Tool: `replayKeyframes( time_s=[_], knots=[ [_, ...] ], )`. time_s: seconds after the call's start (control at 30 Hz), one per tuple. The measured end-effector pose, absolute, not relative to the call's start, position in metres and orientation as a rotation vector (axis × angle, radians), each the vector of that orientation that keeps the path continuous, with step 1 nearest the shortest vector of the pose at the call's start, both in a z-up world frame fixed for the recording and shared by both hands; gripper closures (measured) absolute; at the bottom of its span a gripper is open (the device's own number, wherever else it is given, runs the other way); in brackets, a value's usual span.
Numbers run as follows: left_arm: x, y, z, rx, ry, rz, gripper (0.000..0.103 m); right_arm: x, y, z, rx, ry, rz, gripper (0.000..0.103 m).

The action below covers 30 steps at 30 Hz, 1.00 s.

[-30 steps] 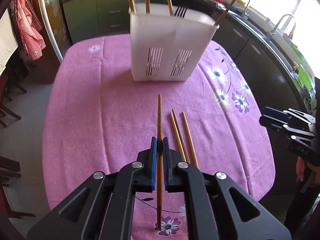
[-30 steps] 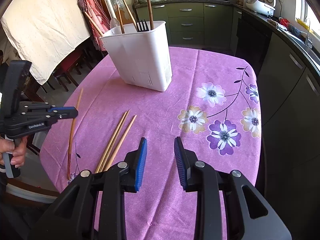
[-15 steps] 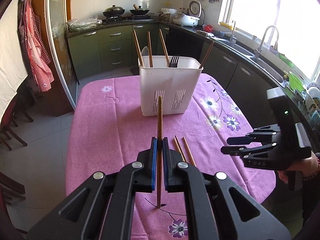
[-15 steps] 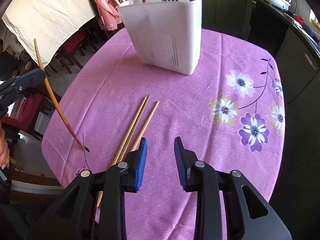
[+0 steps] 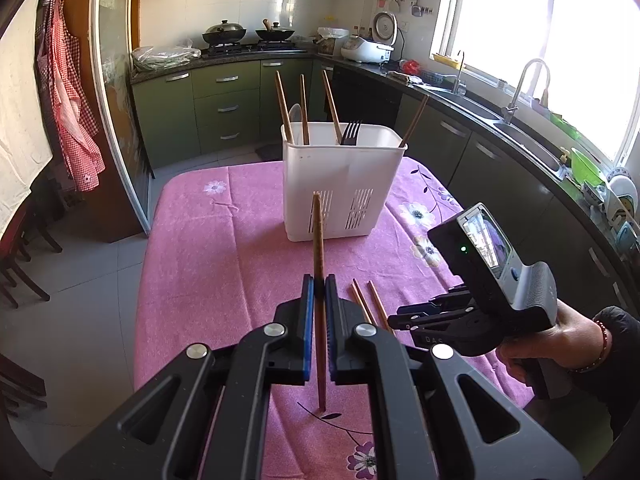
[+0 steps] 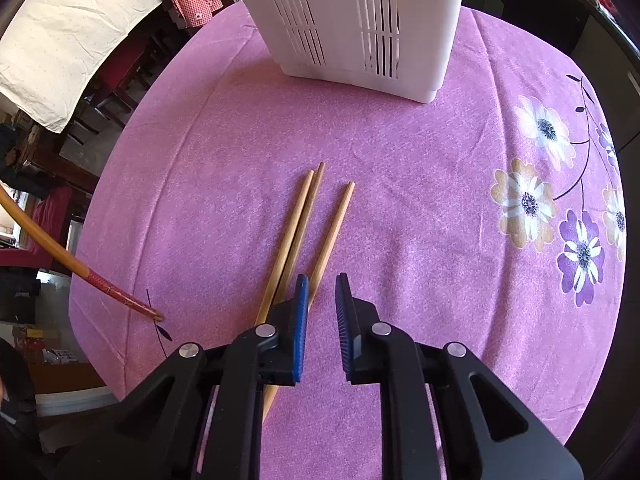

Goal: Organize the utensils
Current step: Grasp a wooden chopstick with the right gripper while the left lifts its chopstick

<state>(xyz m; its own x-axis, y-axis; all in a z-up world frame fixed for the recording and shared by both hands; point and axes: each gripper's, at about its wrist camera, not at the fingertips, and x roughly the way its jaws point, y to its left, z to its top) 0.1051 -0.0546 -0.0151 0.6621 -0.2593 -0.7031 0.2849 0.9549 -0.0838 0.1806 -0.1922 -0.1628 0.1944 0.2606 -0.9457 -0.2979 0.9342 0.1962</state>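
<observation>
My left gripper (image 5: 319,284) is shut on a brown chopstick (image 5: 318,236), held tilted with its lower end near the pink tablecloth; that end also shows in the right wrist view (image 6: 116,296). A white utensil holder (image 5: 340,184) stands at the table's far middle with several chopsticks and a black fork (image 5: 351,133) in it. Three loose chopsticks (image 6: 304,224) lie on the cloth. My right gripper (image 6: 322,284) is open and empty, low over their near ends. It shows in the left wrist view (image 5: 424,314) beside the loose chopsticks (image 5: 370,304).
The table has a pink flowered cloth (image 6: 440,184). The holder (image 6: 360,20) stands beyond the loose chopsticks. Kitchen counters, a sink (image 5: 516,120) and a stove lie beyond. Chairs (image 5: 16,264) stand at the left.
My left gripper has lifted the chopstick and tilted it up, pulling back from the holder. My right gripper has moved forward and down over the three loose chopsticks, still open.
</observation>
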Motion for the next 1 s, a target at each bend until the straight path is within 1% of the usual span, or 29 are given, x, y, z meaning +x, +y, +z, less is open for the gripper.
replayKeyframes(
  time_s=[0.2, 0.37, 0.47, 0.63, 0.73, 1.0],
  knots=[
    [0.106, -0.059, -0.016, 0.049, 0.788, -0.326, 0.098, 0.187, -0.183, -0.171, -0.041, 1.337, 0.372, 0.089],
    [0.107, -0.063, -0.017, 0.054, 0.789, -0.335, 0.098, 0.186, -0.169, -0.170, -0.111, 1.311, 0.340, 0.090],
    [0.107, -0.063, -0.017, 0.054, 0.789, -0.335, 0.098, 0.186, -0.159, -0.172, -0.153, 1.285, 0.339, 0.093],
    [0.108, -0.064, -0.017, 0.057, 0.792, -0.331, 0.098, 0.181, -0.175, -0.170, -0.098, 1.265, 0.350, 0.096],
    [0.108, -0.064, -0.016, 0.058, 0.791, -0.331, 0.098, 0.173, -0.188, -0.152, -0.075, 1.204, 0.359, 0.096],
    [0.107, -0.062, -0.016, 0.057, 0.792, -0.324, 0.098, 0.125, -0.233, -0.067, 0.024, 0.953, 0.403, 0.097]
  ],
)
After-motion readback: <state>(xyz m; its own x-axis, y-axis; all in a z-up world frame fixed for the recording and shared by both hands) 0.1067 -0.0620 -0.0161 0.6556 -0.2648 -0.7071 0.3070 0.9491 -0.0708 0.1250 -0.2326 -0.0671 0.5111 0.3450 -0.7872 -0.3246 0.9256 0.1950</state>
